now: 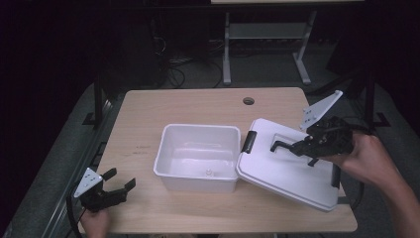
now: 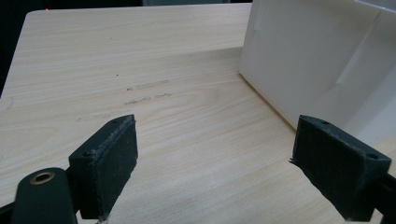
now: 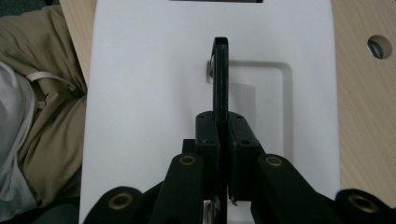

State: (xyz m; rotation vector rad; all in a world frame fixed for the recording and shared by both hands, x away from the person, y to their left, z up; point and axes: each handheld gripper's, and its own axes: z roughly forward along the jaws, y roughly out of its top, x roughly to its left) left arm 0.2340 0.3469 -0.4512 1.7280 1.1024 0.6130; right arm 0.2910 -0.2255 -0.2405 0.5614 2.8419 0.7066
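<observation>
The left gripper (image 1: 118,182) sits low at the near left corner of the wooden table (image 1: 148,109), held by a hand (image 1: 95,221) at the table's edge. Its jaws are spread wide with nothing between them; in the left gripper view, bare wood lies in the gap between the two black pads (image 2: 114,158). Just beyond the far-side pad stands the outer wall of a white plastic bin (image 2: 299,60), close to that pad but apart from it.

From above, the white plastic bin (image 1: 197,154) stands open at the middle of the table, to the right of the left gripper's fingertips and well apart from them. A small pale object (image 1: 209,172) lies on its floor near the front wall; what it is cannot be told.

Right of the bin, a white lid (image 1: 277,168) leans tilted, its left edge resting against the bin's right rim and its far side down toward the table. A black latch (image 1: 248,142) sits at its left edge and another (image 1: 336,175) at its right.

The right gripper (image 1: 292,147), held in the person's right hand (image 1: 369,156), is over the lid's top. Its jaws are pressed together on the lid's black handle (image 3: 220,79), which stands on edge out of the recessed panel and runs straight ahead from between the fingertips (image 3: 208,128). A round hole (image 3: 379,46) in the table lies off to the right of the jaws, past the lid's edge.
</observation>
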